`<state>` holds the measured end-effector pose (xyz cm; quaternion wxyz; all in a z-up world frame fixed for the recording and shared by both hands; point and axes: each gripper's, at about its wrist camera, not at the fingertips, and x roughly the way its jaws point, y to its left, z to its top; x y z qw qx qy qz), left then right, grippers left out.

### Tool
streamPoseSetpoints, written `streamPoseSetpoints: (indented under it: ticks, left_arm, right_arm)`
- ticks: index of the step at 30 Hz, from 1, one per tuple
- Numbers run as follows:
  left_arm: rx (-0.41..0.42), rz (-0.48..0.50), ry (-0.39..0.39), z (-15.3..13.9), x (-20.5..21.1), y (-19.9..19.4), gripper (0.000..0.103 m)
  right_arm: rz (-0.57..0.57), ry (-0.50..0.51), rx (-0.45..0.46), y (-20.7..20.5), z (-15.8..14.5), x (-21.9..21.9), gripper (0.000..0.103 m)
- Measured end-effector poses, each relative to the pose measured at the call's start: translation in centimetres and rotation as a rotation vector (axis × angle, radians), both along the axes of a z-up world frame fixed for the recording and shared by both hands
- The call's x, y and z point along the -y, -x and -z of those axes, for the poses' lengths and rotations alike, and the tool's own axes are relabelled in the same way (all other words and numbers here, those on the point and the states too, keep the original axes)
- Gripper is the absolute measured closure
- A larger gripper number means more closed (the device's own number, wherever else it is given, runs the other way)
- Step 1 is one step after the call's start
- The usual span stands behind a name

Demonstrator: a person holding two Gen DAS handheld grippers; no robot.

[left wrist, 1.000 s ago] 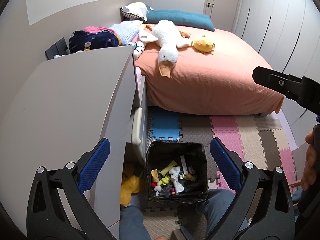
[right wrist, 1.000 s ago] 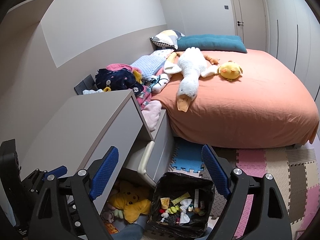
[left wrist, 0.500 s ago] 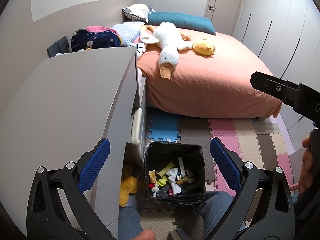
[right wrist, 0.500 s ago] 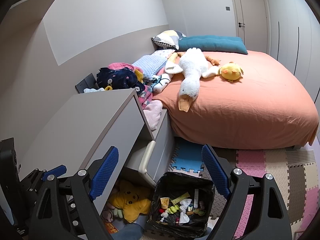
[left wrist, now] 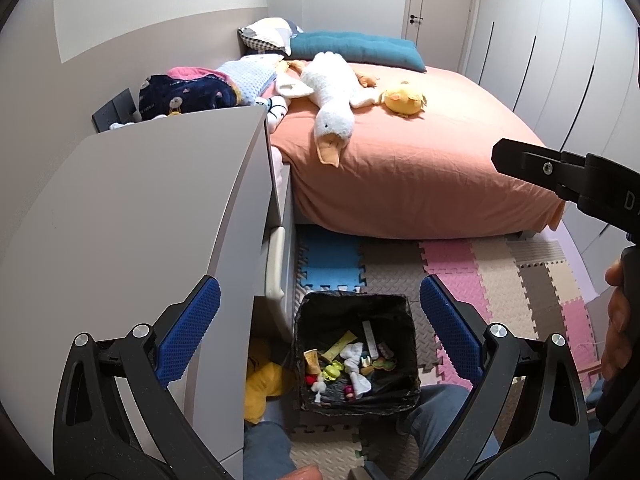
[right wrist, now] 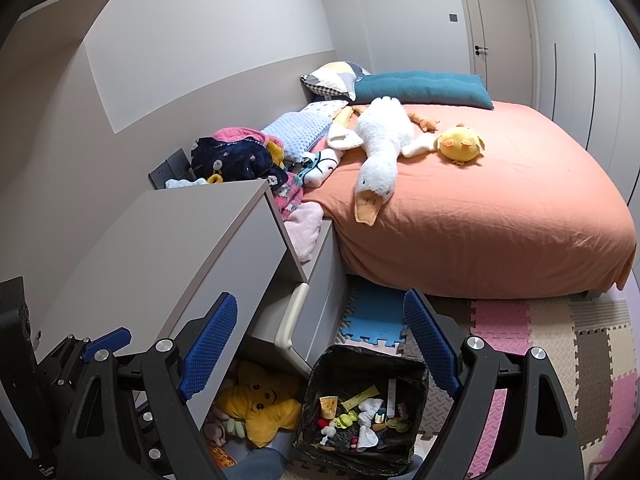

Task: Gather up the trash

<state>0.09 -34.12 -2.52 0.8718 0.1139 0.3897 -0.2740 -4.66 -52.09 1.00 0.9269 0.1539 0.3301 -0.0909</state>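
Note:
A black-lined trash bin (left wrist: 308, 320) stands on the floor mats below both grippers, with several bits of trash (left wrist: 348, 364) in its bottom: wrappers, tissues, small coloured pieces. It also shows in the right wrist view (right wrist: 416, 372). My left gripper (left wrist: 318, 330) is open and empty, high above the bin. My right gripper (right wrist: 320, 344) is open and empty too, above the bin and the desk edge. The right gripper's body (left wrist: 568, 178) shows at the right of the left wrist view.
A grey desk (left wrist: 140, 220) stands at the left with a half-open drawer (right wrist: 292, 320). A yellow plush (right wrist: 256, 404) lies under it. An orange bed (right wrist: 480, 208) with a white goose plush (right wrist: 380, 148) fills the back. My knees (left wrist: 268, 452) flank the bin.
Both views have lifted and drawn back slightly, so the bin sits lower and a bit smaller in frame. Both grippers stay open and empty.

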Motion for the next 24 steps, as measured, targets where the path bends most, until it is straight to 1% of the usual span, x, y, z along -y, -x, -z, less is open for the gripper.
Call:
streamPoseSetpoints:
  ticks: [13,24]
  left_arm:
    - [0.012,0.006,-0.027,0.03,0.32,0.51,0.006]
    - [0.007,0.007,-0.023,0.13,0.29,0.56,0.006]
  right_arm:
    - [-0.003,-0.003,-0.002,0.25,-0.02,0.21,0.017]
    - [-0.002,-0.003,-0.004,0.26,-0.08,0.21,0.017]
